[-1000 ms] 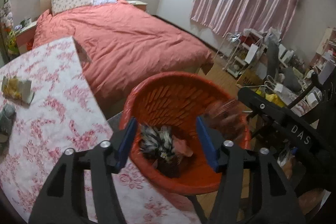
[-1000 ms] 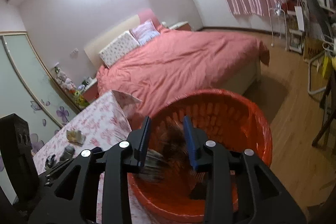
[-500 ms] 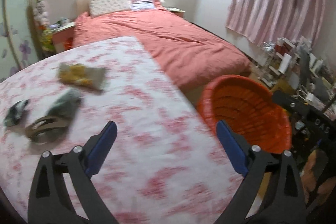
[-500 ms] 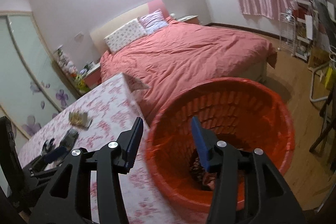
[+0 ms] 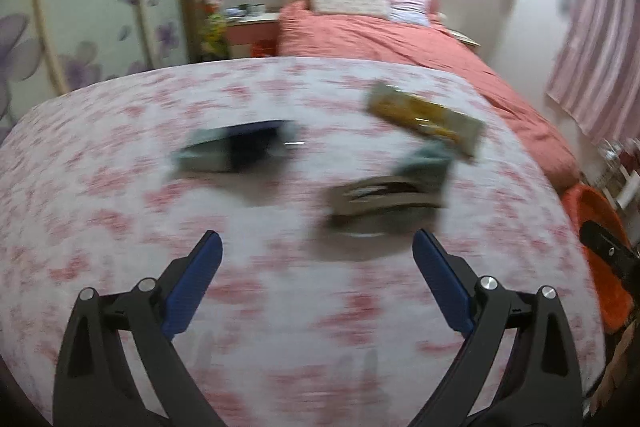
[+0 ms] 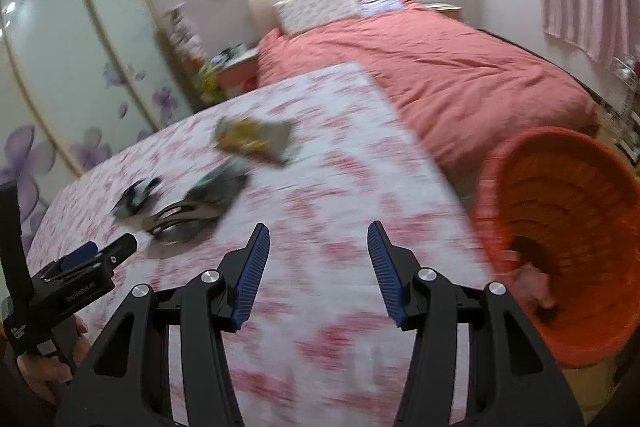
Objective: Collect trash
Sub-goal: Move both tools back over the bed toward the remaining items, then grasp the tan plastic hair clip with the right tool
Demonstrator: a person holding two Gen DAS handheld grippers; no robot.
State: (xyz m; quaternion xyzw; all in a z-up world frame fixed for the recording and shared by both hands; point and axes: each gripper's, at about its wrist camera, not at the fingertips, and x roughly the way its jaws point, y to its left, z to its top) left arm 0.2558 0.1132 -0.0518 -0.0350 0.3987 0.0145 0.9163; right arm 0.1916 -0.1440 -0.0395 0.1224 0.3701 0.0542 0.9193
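Several pieces of trash lie blurred on the floral tablecloth (image 5: 120,195): a yellow wrapper (image 5: 424,121), a grey-green wrapper (image 5: 426,163), a tan crumpled piece (image 5: 384,199) and a dark blue packet (image 5: 236,147). My left gripper (image 5: 316,239) hovers open just short of them, empty. My right gripper (image 6: 318,229) is open and empty over the cloth (image 6: 340,147), with the yellow wrapper (image 6: 252,139), grey wrapper (image 6: 220,187), tan piece (image 6: 180,215) and dark packet (image 6: 136,199) ahead to its left. The orange basket (image 6: 560,187) stands off the table's right edge with trash (image 6: 536,283) inside.
A bed with a red cover (image 6: 460,75) lies beyond the table. A wardrobe with flower-print doors (image 6: 60,67) fills the left. A hand (image 6: 40,367) holds the left gripper (image 6: 92,255) at the right wrist view's lower left. The basket (image 5: 596,219) shows at the left wrist view's right edge.
Both grippers swung left from over the orange basket to over the table. Their jaws opened wider, and the trash seen between them earlier is gone from them.
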